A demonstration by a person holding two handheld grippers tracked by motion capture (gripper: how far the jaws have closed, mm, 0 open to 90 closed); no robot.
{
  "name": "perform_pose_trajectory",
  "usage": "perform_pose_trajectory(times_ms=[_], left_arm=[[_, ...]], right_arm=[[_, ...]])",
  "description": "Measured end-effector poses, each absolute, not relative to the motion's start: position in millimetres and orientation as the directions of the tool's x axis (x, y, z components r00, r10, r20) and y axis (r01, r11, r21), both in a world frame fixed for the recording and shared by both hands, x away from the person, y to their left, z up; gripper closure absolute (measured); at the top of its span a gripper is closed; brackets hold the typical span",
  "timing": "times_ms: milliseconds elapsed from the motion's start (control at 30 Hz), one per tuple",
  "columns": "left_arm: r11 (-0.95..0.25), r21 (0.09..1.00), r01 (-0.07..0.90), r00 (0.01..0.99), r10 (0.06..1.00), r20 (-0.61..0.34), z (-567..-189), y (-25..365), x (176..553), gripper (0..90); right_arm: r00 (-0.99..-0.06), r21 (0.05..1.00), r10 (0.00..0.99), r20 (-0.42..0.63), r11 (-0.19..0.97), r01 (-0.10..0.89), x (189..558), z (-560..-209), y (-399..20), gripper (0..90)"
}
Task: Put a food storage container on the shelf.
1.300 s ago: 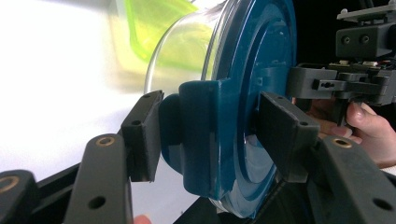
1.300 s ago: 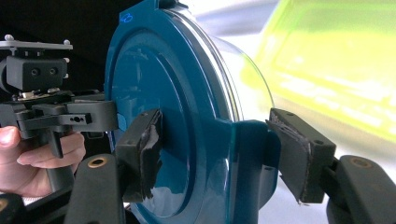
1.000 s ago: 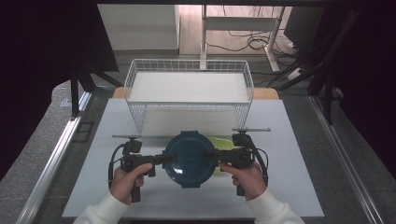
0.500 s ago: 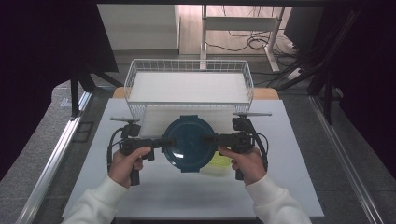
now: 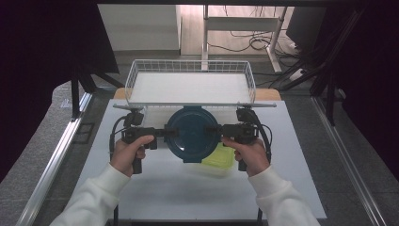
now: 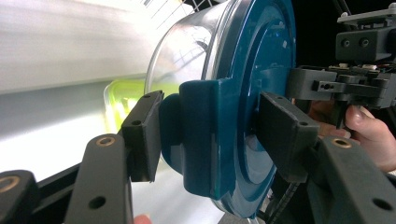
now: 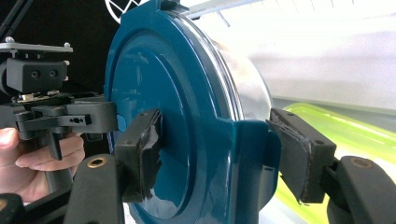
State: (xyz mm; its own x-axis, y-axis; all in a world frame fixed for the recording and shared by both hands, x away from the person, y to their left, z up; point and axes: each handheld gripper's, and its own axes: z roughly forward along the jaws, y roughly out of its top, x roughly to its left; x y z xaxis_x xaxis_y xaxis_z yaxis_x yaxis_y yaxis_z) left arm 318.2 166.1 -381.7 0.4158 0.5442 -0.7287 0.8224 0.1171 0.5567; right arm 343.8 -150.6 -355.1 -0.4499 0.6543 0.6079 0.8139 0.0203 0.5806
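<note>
A round clear container with a dark teal lid (image 5: 193, 133) hangs in the air above the white table, lid facing up. My left gripper (image 5: 165, 133) is shut on the lid's left latch tab (image 6: 205, 140), one pad under the tab and one on the lid's top. From the other side, my right gripper (image 5: 220, 129) is shut on the right latch tab (image 7: 243, 158). In the left gripper view the clear body (image 6: 187, 56) curves away to the left. The right gripper view has the lid face (image 7: 154, 79) and the left gripper (image 7: 51, 107) beyond it.
A flat yellow-green box (image 5: 219, 157) lies on the white table top (image 5: 164, 193), partly under the held container's right side. A white wire basket (image 5: 190, 63) stands just behind the container. Dark frames and a metal rail (image 5: 56, 155) flank the table.
Both hands have carried the container up and toward the basket. The yellow-green box, earlier behind the container, now lies uncovered in front of it.
</note>
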Motion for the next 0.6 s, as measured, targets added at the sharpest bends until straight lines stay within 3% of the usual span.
perform_pose_trajectory(times_ms=[600], left_arm=[[0.108,0.572,0.813,0.429,0.554,-0.714,-358.2,170.3,336.1,42.7]], right_arm=[[-0.458,0.590,0.650,0.607,0.018,0.808,356.7,-335.6,-147.6,36.0]])
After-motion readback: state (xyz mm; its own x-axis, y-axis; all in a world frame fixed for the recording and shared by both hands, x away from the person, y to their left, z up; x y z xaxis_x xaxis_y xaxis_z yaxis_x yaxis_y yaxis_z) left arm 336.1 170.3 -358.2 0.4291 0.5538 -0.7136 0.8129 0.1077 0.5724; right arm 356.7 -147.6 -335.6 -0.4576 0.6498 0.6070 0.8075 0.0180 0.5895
